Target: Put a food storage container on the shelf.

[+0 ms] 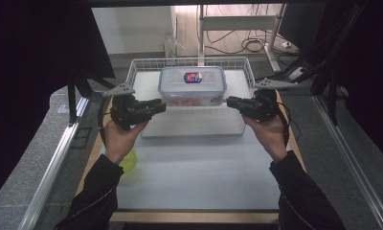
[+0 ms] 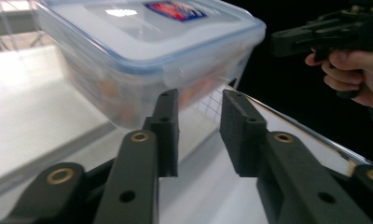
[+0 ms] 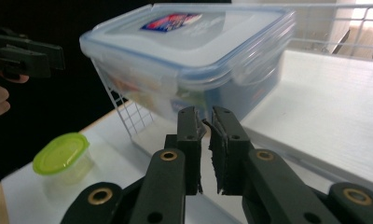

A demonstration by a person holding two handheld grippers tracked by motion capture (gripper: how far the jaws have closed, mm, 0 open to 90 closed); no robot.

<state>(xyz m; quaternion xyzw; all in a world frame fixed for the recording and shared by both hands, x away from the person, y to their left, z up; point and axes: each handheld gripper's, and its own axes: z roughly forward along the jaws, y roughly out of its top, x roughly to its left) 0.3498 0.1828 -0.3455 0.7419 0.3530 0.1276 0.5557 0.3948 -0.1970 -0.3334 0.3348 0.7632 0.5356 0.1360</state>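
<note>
High view puts the lidded container [image 1: 193, 85] in the wire basket [image 1: 140, 63] between 2 grippers, left gripper [image 1: 157, 106] part-open and empty, right gripper [image 1: 232, 101] nearly shut and empty, so grasping remains ahead.

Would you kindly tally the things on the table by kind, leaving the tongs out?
Wire baskets: 1
Clear boxes with blue-edged lids: 1
Small tubs with green lids: 1
Total: 3
</note>
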